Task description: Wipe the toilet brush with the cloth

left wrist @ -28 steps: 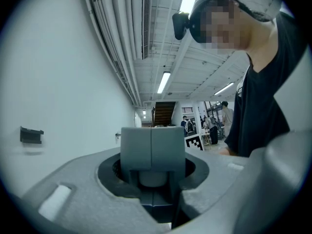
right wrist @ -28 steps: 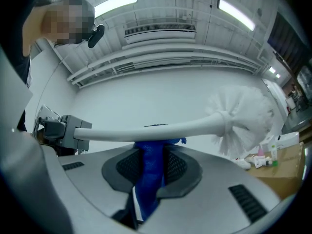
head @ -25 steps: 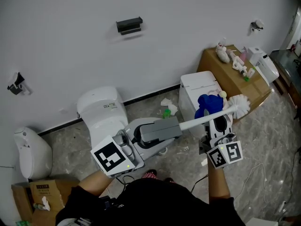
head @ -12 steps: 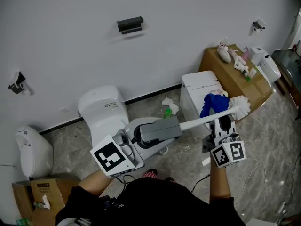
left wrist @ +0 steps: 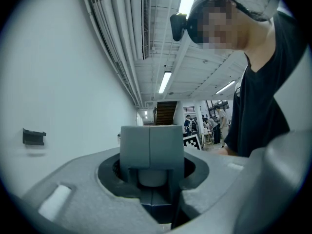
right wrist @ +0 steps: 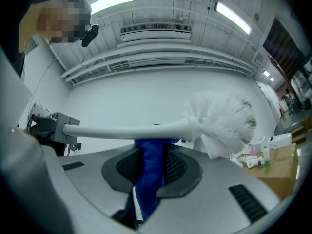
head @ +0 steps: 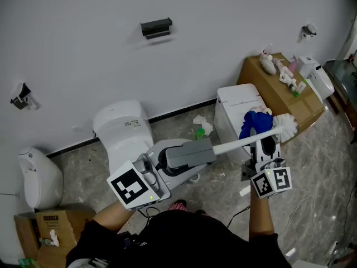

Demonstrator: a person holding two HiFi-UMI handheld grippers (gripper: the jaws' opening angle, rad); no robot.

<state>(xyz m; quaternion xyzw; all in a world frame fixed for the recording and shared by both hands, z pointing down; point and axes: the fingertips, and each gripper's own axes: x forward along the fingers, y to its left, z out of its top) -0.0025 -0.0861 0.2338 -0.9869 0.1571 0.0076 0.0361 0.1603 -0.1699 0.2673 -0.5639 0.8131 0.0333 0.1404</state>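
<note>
Wall (head: 83,54), plain white, takes the upper half of my head view, and the grey floor (head: 318,166) runs below it. A toilet (head: 120,128) stands at the floor's far edge, against the wall. A brown bench (head: 273,94) sits in the floor's far right corner, with a white box (head: 234,102) just beside its left side.

My left tool (head: 207,148) is held level over the floor in front of the toilet, its jaws clamped on the handle end of the brush (head: 248,139). The brush runs from there to the right, in the air, with its white bristle head in front of the box's right edge. My right tool (head: 265,144) comes up from below, jaws closed on the blue cloth (head: 252,121). In the right gripper view the cloth rises between the jaws and meets the underside of the handle, just beside the bristles.
</note>
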